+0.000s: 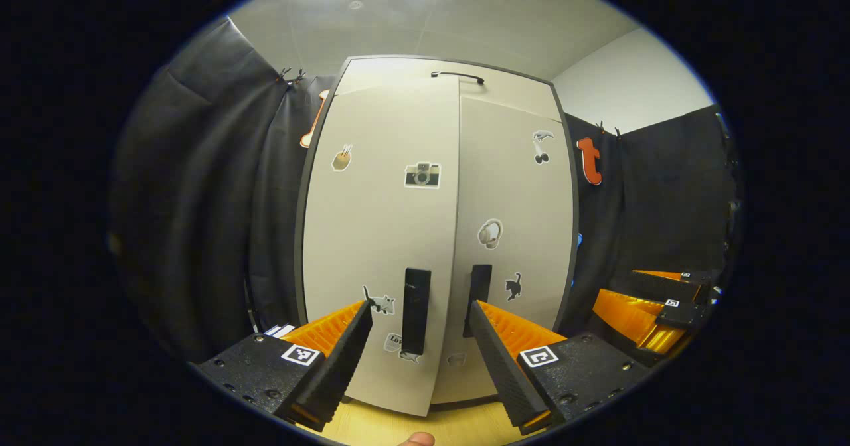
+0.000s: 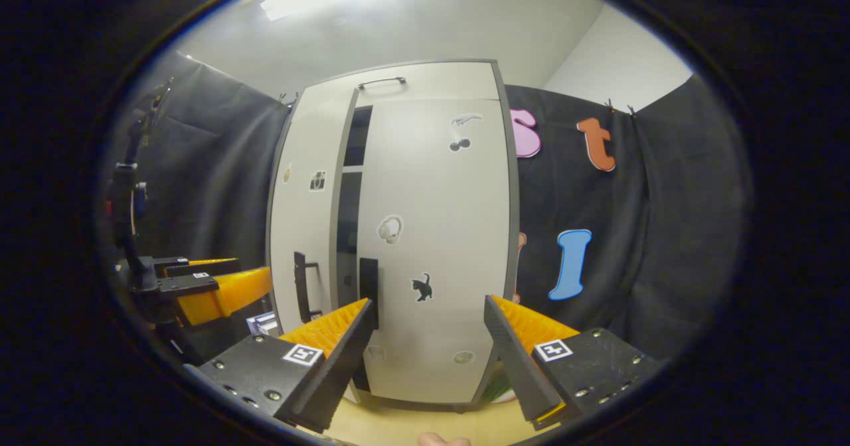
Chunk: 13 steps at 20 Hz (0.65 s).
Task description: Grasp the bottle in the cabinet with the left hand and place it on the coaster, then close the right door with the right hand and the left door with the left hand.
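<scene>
The pale cabinet (image 1: 398, 74) fills the left gripper view, with stickers on both doors. Its left door (image 1: 378, 233) stands slightly ajar, its lower edge sticking out past the right door (image 1: 518, 200), which lies flat and closed. My left gripper (image 1: 420, 310) is open just in front of the doors, its fingers either side of the left door's black handle (image 1: 416, 310) without touching it. In the right gripper view a dark gap (image 2: 348, 200) shows between the left door (image 2: 302, 214) and the right door (image 2: 431, 200). My right gripper (image 2: 426, 303) is open and holds nothing, near the right door's handle (image 2: 368, 293).
The cabinet stands on a light wooden table (image 1: 398, 426). Black cloth walls close in on both sides. A small green and red thing (image 2: 497, 387) peeks out at the cabinet's lower right corner. The other gripper (image 1: 657, 306) hovers right of the cabinet; a small box (image 2: 262, 323) lies to its left.
</scene>
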Motion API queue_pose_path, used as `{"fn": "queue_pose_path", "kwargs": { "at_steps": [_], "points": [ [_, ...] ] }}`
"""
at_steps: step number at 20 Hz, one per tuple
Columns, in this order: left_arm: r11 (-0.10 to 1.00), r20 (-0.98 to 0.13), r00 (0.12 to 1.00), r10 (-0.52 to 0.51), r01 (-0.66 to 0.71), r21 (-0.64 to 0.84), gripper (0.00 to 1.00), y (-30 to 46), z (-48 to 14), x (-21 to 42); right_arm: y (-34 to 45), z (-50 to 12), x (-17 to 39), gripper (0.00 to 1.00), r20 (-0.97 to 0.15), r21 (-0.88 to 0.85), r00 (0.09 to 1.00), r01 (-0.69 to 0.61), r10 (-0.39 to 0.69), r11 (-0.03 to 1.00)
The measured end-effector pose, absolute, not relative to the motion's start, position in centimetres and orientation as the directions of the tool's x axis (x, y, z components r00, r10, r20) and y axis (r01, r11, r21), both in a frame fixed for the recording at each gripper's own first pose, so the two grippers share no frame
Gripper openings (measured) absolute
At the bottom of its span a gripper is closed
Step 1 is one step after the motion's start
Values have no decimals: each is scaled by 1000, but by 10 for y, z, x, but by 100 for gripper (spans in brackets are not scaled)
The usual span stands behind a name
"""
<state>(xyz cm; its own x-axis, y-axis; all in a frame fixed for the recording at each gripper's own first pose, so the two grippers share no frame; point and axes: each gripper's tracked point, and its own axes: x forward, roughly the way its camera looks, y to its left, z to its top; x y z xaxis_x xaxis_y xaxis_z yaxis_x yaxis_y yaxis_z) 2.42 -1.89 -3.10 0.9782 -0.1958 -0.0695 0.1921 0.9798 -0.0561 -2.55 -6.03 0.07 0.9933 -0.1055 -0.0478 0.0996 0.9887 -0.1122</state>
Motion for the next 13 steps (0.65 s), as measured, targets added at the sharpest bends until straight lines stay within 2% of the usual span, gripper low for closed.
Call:
{"fn": "queue_pose_path", "kwargs": {
  "at_steps": [4,13],
  "points": [
    [974,-48,976,-211,205,-94,94,-42,-17,17,-71,17,-32,100,-25,-106,994,101,-104,989],
    [978,-29,980,-199,197,-69,95,-59,-7,6,-83,28,-39,100,-22,-116,997,74,-77,990]
  ]
}}
